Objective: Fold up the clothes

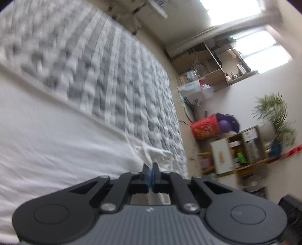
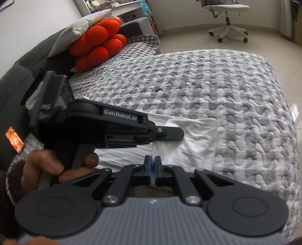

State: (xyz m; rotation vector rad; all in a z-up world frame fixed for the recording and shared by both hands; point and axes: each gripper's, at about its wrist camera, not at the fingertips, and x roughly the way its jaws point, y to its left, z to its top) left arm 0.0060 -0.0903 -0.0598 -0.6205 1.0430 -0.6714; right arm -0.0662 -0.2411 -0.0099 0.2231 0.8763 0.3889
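Fingers of left gripper (image 1: 150,166) and right gripper (image 2: 152,160) both pinch white garment (image 2: 190,143), held side by side.

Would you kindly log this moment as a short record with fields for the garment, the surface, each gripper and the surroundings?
garment: white cloth, spread flat on the bed
surface: grey and white knitted blanket
left gripper: shut on a bunched edge of the white cloth
right gripper: shut on the white cloth's edge, close beside the left gripper
nearby: orange cushion, white pillow, office chair
image quality: left wrist view motion-blurred
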